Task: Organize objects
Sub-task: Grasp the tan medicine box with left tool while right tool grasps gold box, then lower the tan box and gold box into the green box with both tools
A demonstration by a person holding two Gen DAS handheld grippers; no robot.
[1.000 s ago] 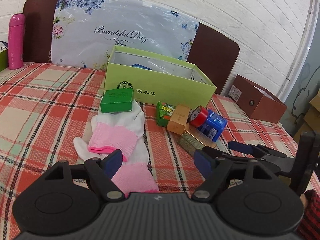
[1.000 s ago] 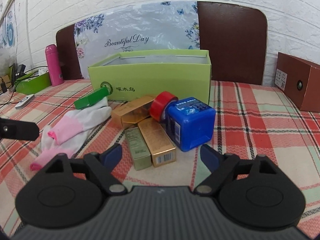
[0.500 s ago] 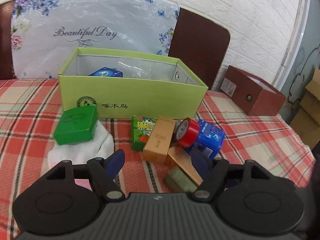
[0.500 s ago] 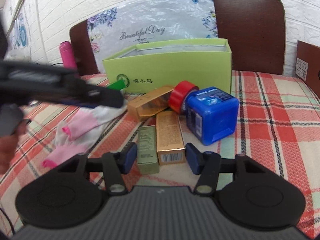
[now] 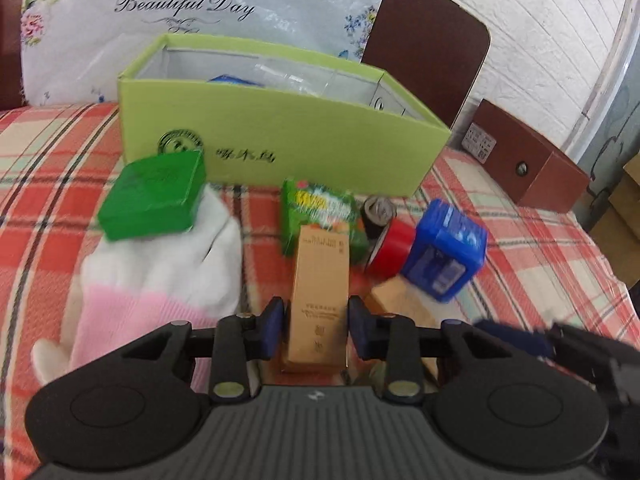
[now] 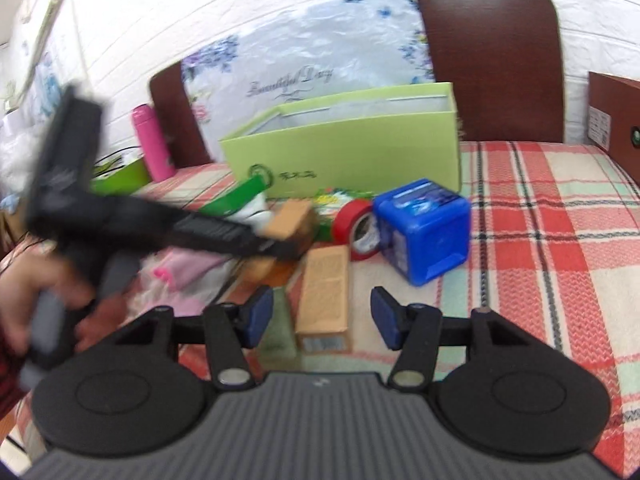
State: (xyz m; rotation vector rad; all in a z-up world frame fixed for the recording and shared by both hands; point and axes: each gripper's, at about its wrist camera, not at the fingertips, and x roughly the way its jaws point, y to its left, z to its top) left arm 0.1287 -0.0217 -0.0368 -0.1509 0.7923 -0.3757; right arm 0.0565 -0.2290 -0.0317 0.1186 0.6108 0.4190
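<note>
My left gripper (image 5: 316, 326) is shut on a tan carton (image 5: 320, 284), its blue pads against both long sides; the same carton shows in the right wrist view (image 6: 290, 220). My right gripper (image 6: 322, 320) is open around a second gold carton (image 6: 324, 292) lying flat, its pads apart from it. An olive carton (image 6: 276, 336) lies beside that one. The open lime-green box (image 5: 280, 136) stands behind the pile. A blue cube box (image 6: 422, 228), a red tape roll (image 6: 358, 226), a green snack packet (image 5: 320, 212), a green flat box (image 5: 154, 194) and pink-white gloves (image 5: 160, 280) lie on the checked cloth.
A pink bottle (image 6: 154, 142) stands at the far left. A brown box (image 5: 532, 160) sits at the right edge of the table. A floral panel and brown chair backs (image 6: 488, 60) stand against the brick wall.
My left gripper has moved forward and closed on the tan carton. My right gripper has advanced over the flat gold carton and opened wider. Both views are motion-blurred now.
</note>
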